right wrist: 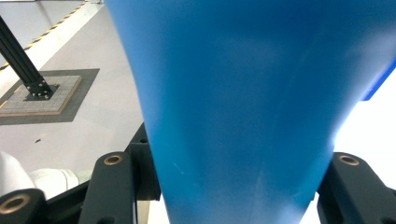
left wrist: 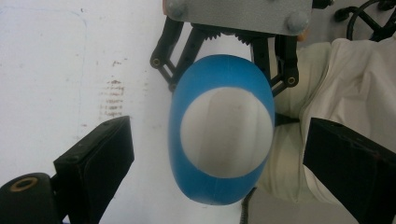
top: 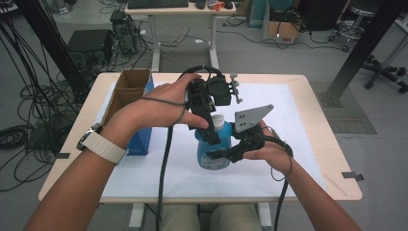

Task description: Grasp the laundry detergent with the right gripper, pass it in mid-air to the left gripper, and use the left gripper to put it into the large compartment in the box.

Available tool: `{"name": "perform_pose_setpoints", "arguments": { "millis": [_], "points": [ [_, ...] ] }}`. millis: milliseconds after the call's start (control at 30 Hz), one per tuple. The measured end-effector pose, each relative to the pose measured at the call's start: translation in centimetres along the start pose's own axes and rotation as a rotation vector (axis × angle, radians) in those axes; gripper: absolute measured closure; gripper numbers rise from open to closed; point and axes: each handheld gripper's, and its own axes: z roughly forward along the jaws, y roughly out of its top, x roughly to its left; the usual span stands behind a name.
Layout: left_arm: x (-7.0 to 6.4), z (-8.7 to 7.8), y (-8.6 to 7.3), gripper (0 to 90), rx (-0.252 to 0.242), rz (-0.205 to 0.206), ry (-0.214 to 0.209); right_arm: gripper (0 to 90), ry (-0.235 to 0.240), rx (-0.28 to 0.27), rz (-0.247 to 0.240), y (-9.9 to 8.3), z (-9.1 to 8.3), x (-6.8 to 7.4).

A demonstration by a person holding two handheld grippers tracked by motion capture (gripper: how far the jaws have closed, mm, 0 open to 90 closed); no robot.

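Two grippers work one blue bottle: my right gripper clamps its body, my left gripper hangs wide above its white cap. If I close off-centre on that cap, I judge the bottle could twist loose from the right jaws.

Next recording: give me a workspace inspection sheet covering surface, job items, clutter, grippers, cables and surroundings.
Surface: white mat on a light wooden table.
Job's things: blue plastic bottle with white cap, upright on the mat.
Clutter: open cardboard box beside a blue box.
Grippers: right gripper clamps the bottle's body; left gripper above the cap, jaws open.
Cables: gripper cable trails off the front edge.
Surroundings: desk, floor cables, black frame post.
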Motion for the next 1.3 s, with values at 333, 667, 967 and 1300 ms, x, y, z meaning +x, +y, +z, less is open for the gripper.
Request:
{"name": "perform_pose_setpoints", "arguments": {
  "millis": [333, 667, 967, 1300],
  "points": [
    [0.02, -0.05, -0.23, 8.9, -0.019, -0.008, 0.003, 43.5, 0.005, 0.001, 0.0, 0.07, 0.07, -0.02],
    [0.0, -0.05, -0.22, 9.0, -0.016, -0.005, 0.009, 43.4, -0.002, 0.001, 0.006, 0.06, 0.02, -0.03],
    [0.07, -0.04, -0.2, 9.0, -0.019, -0.005, 0.008, 43.5, -0.01, -0.009, 0.011, 0.03, -0.04, -0.03],
    [0.11, -0.02, -0.24, 9.0, -0.022, -0.008, 0.006, 43.4, -0.007, -0.005, 0.011, 0.05, -0.19, -0.1]
  ]
}}
